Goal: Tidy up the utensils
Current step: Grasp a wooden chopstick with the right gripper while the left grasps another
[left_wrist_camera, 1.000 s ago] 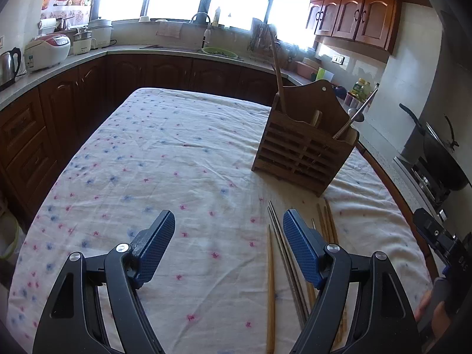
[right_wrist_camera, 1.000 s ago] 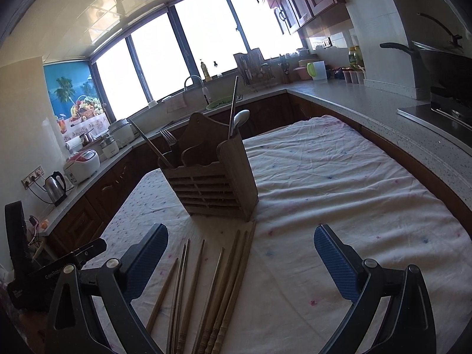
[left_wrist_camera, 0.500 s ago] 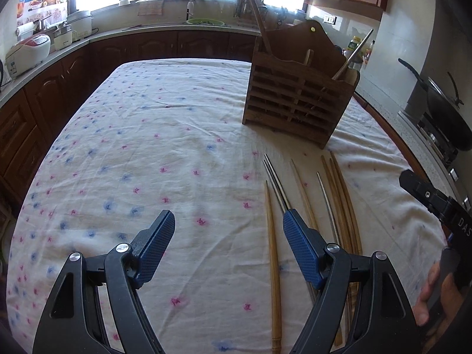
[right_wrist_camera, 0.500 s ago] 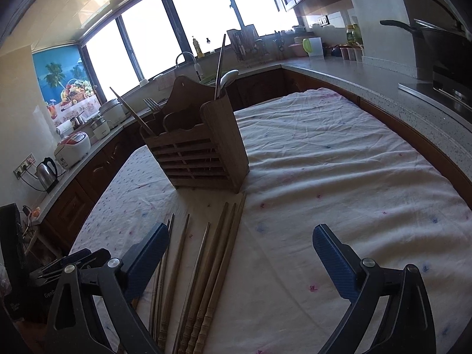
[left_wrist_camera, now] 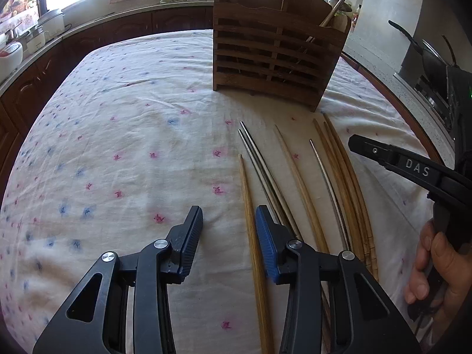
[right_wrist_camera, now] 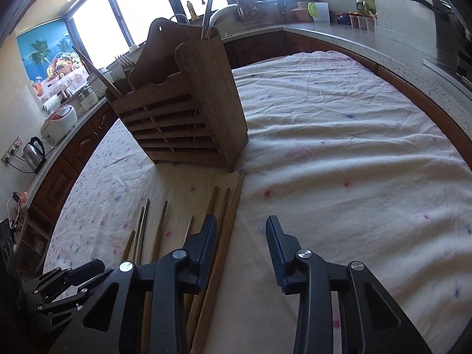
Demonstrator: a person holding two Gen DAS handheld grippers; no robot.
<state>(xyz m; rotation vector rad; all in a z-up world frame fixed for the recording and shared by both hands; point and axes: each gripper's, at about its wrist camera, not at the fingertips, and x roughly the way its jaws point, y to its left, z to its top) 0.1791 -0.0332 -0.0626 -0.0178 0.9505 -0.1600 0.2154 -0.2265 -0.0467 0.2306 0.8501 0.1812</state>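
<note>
Several wooden and metal chopsticks lie side by side on the flowered tablecloth, in front of a slatted wooden utensil holder. My left gripper hangs low over the row's left end. Its jaws are closing, and one wooden chopstick lies between them beside the right pad, not pinched. In the right wrist view the chopsticks and the holder show again. My right gripper is closing too, with the outermost wooden chopstick running between its jaws next to the left finger.
The holder contains a spoon, a fork and a few sticks. A person's hand holds the right tool at the left view's edge. A counter with a kettle and rice cooker rings the table. A wok sits right.
Both grippers have dropped lower and moved in over the chopsticks, which now look larger. Both pairs of jaws have narrowed from wide open to a small gap.
</note>
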